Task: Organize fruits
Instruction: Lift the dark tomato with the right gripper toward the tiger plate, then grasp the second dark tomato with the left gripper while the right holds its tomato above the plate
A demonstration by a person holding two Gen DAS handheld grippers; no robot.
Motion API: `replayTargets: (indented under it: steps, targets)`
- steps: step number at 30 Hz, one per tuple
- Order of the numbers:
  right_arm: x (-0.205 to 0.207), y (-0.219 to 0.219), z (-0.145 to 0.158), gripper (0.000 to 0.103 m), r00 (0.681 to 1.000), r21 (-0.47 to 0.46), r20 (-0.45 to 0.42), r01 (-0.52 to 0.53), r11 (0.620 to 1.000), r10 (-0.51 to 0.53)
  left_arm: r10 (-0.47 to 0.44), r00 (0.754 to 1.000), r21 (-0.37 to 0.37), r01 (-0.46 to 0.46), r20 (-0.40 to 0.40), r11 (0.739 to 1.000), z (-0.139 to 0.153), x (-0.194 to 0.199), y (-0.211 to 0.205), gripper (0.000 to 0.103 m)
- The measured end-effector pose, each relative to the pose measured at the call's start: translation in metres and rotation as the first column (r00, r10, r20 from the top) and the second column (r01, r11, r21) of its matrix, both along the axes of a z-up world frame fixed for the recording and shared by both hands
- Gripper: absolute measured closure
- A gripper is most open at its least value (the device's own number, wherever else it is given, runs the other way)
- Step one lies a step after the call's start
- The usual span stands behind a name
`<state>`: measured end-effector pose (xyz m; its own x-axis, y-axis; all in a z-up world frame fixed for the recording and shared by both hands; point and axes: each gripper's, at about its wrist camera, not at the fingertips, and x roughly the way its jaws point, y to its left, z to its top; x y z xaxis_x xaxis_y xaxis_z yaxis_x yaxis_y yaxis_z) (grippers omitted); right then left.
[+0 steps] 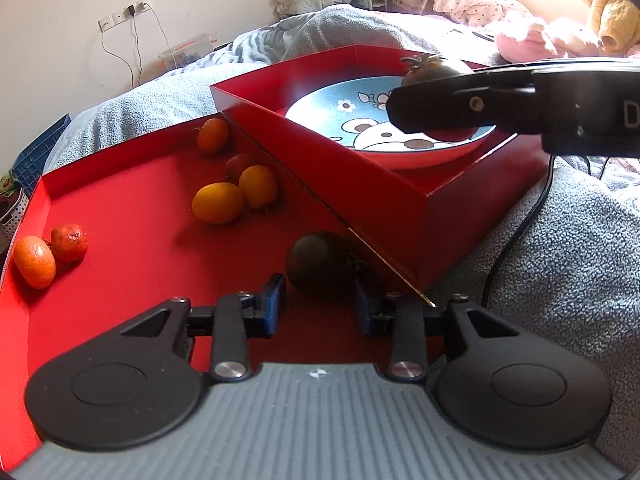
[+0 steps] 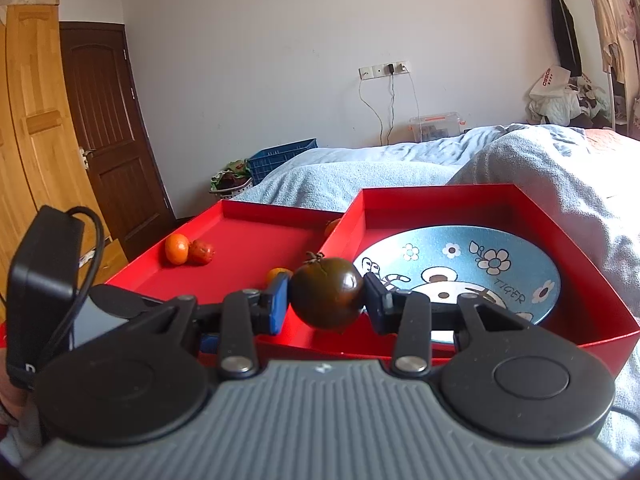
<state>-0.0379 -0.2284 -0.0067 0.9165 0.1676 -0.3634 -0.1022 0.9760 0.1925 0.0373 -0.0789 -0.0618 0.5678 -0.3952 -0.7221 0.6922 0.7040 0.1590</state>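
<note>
- L fingers (image 1: 320,300): down in the red tray, closed round the near end of the second dark tomato (image 1: 320,258). Pads look to be touching its sides. This tomato sits on the tray floor right by the red box wall.
- R fingers (image 2: 326,300): clenched on the dark tomato (image 2: 326,298), stalk up, held clear above the near edge of the box, beside the plate.
- Room: plain white wall (image 2: 260,60), wooden wardrobe (image 2: 32,100) far left, dark brown door (image 2: 108,120) next to it.
- Bed (image 2: 360,176): grey-blue blanket, rumpled. It carries both red pieces; no table.
- Red tray (image 1: 120,208): shallow, lying on the bed and touching the box.
- Red box (image 1: 360,184): deeper, w/ a blue flower-print plate (image 2: 532,256) inside.
- Blue crate (image 2: 280,158) beyond the bed, clear plastic bin (image 2: 436,124) by the wall.
- Wall sockets (image 2: 384,70) w/ a charger and hanging cables.
- Loose fruit in the tray: orange ones (image 1: 218,202) near the box wall, one orange (image 1: 34,260) touching a red fruit (image 1: 69,243) at the far side.
</note>
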Motion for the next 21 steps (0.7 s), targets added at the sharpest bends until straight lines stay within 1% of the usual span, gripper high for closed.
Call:
replayTargets:
  steps: [2, 6, 9, 12, 17, 21]
  targets:
    - [-0.001, 0.000, 0.000, 0.060, 1.000, 0.002, 0.003, 0.000, 1.000, 0.000, 0.008, 1.000, 0.001, -0.008, 0.004, 1.000, 0.001, 0.001, -0.001, 0.059]
    - [0.000, -0.001, -0.001, 0.060, 1.000, 0.006, -0.001, -0.001, 1.000, 0.001, 0.006, 1.000, 0.011, -0.006, 0.009, 1.000, 0.001, 0.003, -0.004, 0.059]
    - [0.001, -0.001, -0.002, 0.060, 1.000, 0.011, -0.003, -0.002, 1.000, 0.002, 0.011, 1.000, 0.003, -0.011, 0.000, 1.000, 0.001, 0.009, -0.004, 0.059]
    - [0.001, -0.003, -0.003, 0.060, 1.000, 0.020, -0.005, 0.000, 1.000, 0.000, 0.014, 1.000, -0.014, -0.014, -0.014, 1.000, 0.001, 0.013, -0.003, 0.062]
    - [0.002, -0.004, -0.004, 0.060, 1.000, 0.030, -0.009, 0.003, 1.000, -0.002, 0.023, 1.000, -0.019, -0.023, 0.003, 1.000, -0.001, 0.011, -0.003, 0.064]
    - [0.001, -0.003, -0.005, 0.060, 1.000, 0.029, -0.004, 0.002, 1.000, -0.002, 0.073, 0.997, -0.048, -0.072, 0.006, 0.996, 0.000, 0.012, 0.003, 0.064]
